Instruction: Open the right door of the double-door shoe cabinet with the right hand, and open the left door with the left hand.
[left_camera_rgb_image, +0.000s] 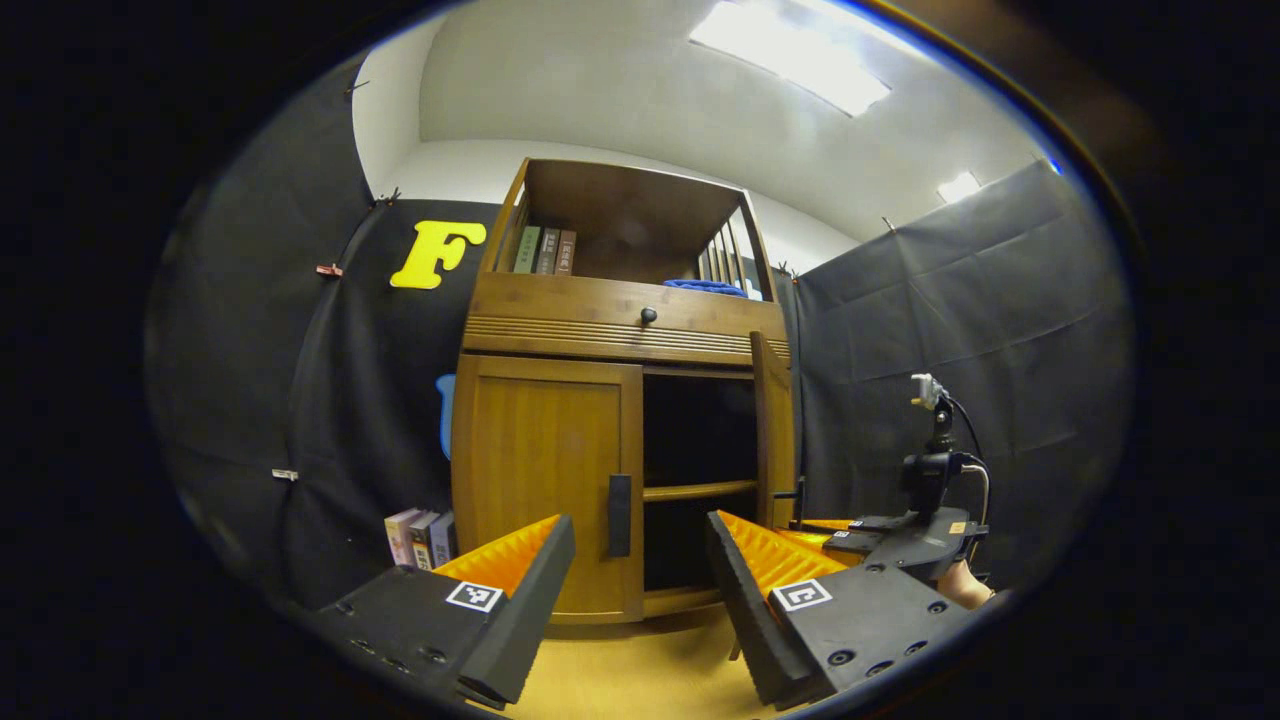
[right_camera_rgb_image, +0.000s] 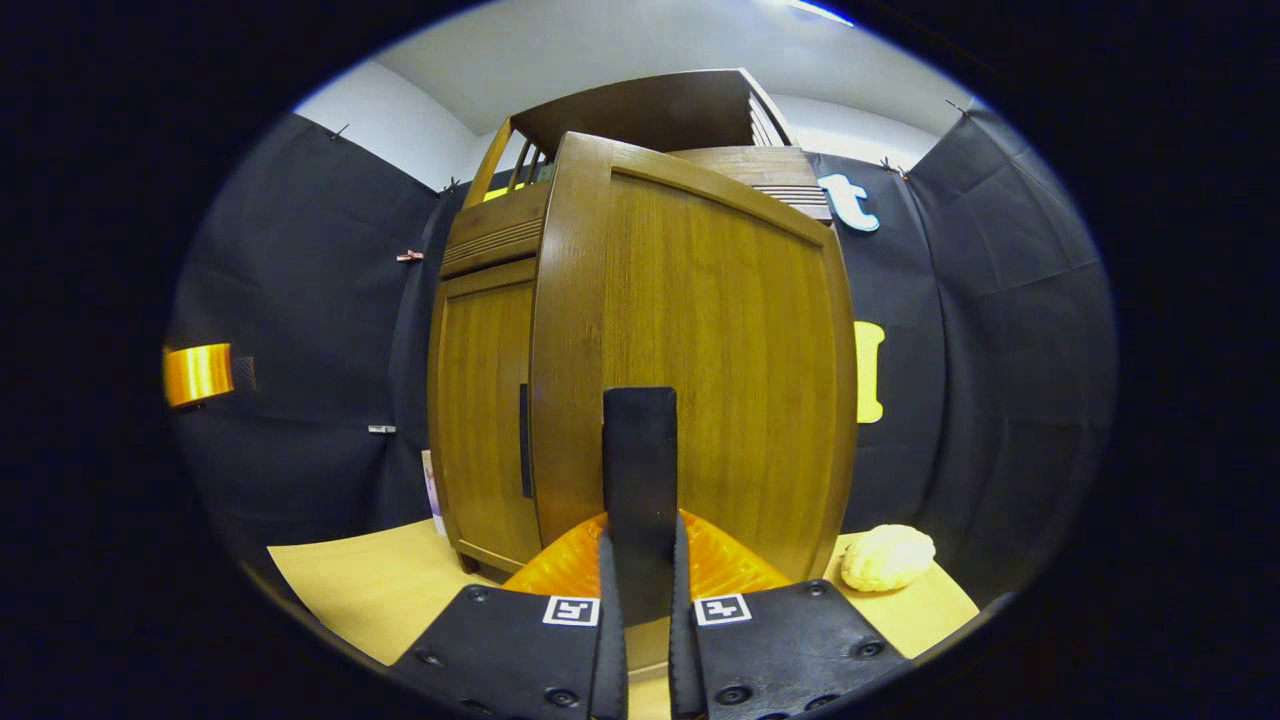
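Note:
A wooden double-door shoe cabinet (left_camera_rgb_image: 610, 330) stands ahead. Its left door (left_camera_rgb_image: 545, 480) is closed, and the dark vertical handle (left_camera_rgb_image: 619, 515) sits just beyond my left gripper (left_camera_rgb_image: 638, 525), which is open and apart from it. The right door (left_camera_rgb_image: 772, 430) is swung outward, showing the dark inside and a shelf (left_camera_rgb_image: 698, 490). In the right gripper view that door's panel (right_camera_rgb_image: 700, 380) is close in front, and my right gripper (right_camera_rgb_image: 640, 545) is shut on its dark handle (right_camera_rgb_image: 640, 450). The right gripper (left_camera_rgb_image: 900, 540) and a hand are also at the lower right of the left gripper view.
Books (left_camera_rgb_image: 420, 537) stand on the wooden surface left of the cabinet, with more books (left_camera_rgb_image: 545, 250) on its top shelf. A drawer knob (left_camera_rgb_image: 648, 315) sits above the doors. A cream lumpy object (right_camera_rgb_image: 887, 556) lies right of the open door. Black cloth walls close in on both sides.

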